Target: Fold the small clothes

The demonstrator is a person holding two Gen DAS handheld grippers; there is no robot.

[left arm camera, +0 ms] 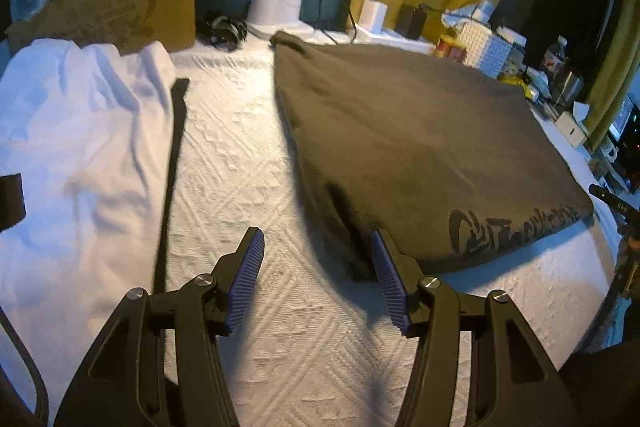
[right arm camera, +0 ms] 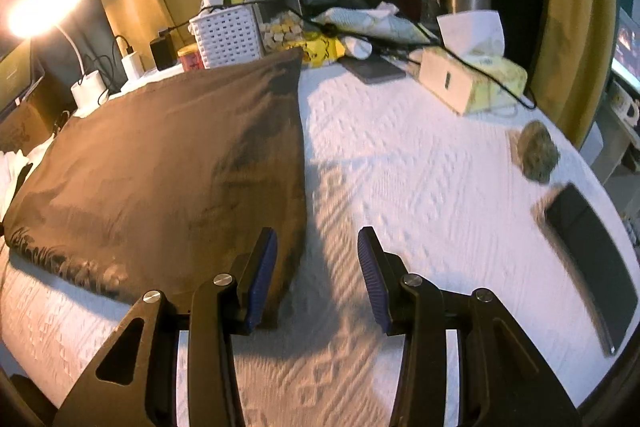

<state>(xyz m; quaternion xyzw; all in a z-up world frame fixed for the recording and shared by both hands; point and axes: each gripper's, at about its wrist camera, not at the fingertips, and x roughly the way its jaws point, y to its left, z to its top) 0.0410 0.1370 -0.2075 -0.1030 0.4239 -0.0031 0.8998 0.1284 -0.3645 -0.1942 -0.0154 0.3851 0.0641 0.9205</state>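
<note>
A dark brown garment (left arm camera: pixel 408 143) with a black print along its near hem lies spread flat on the white textured cloth of the table (left arm camera: pixel 248 163). My left gripper (left arm camera: pixel 318 247) is open just above the cloth, its right pad at the garment's near left corner, nothing between the blue pads. In the right wrist view the same brown garment (right arm camera: pixel 160 179) fills the left half. My right gripper (right arm camera: pixel 318 247) is open at its near right corner, the left pad over the garment's edge and the right pad over bare cloth.
A white garment (left arm camera: pixel 80 131) with a black strap (left arm camera: pixel 172 179) lies left of the brown one. A cardboard box (left arm camera: pixel 116 15), lamp base (left arm camera: pixel 274 5), chargers, white basket (right arm camera: pixel 226 35), tissue box (right arm camera: pixel 472 83), bottles, a round green lump (right arm camera: pixel 538 151) and a phone (right arm camera: pixel 592 267) crowd the back and right.
</note>
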